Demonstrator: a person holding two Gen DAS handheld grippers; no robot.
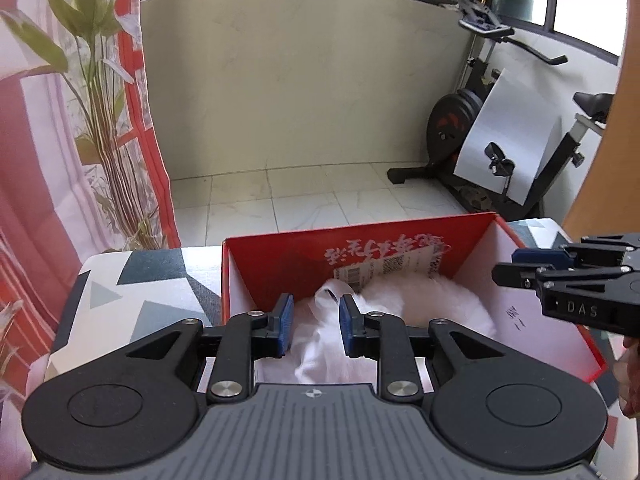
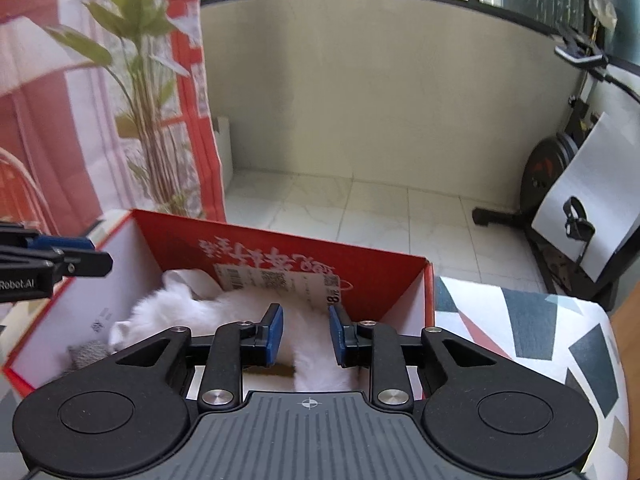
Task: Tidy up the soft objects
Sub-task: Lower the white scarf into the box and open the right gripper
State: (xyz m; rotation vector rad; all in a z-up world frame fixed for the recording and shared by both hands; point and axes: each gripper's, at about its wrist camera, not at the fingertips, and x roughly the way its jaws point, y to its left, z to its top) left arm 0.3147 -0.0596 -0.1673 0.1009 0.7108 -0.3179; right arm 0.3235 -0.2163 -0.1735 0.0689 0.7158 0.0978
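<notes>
Your left gripper (image 1: 315,326) hangs over the near end of the red cardboard box (image 1: 280,258), tilted down into it, its blue pads (image 1: 285,326) standing a little apart with the white fluffy plush (image 1: 432,304) and a fold of white cloth (image 1: 324,344) showing through the gap; the pads do not press on either, so nothing is in its grip. Your right gripper (image 2: 306,334) hangs over the same box (image 2: 384,280) from the other side, its jaws likewise slightly parted above the white plush (image 2: 176,308), which lies loose below and between them rather than pinched. The plush fills most of the box floor, spread from one side wall to the other, and a printed shipping label (image 2: 280,280) sits on the red far wall just behind it. At the box's left near corner, in the right wrist view, a small grey knitted item (image 2: 88,354) rests against the plush. The box stands on a table covered with a geometric patterned cloth (image 1: 132,292) in white, grey and teal. Each gripper shows at the edge of the other's view, the two held near each other over the box. Beyond the table lie a tiled floor (image 1: 304,204), an exercise bike (image 1: 472,120) by the windows, a leafy potted plant (image 1: 100,92) and a red and white curtain (image 1: 136,92).
</notes>
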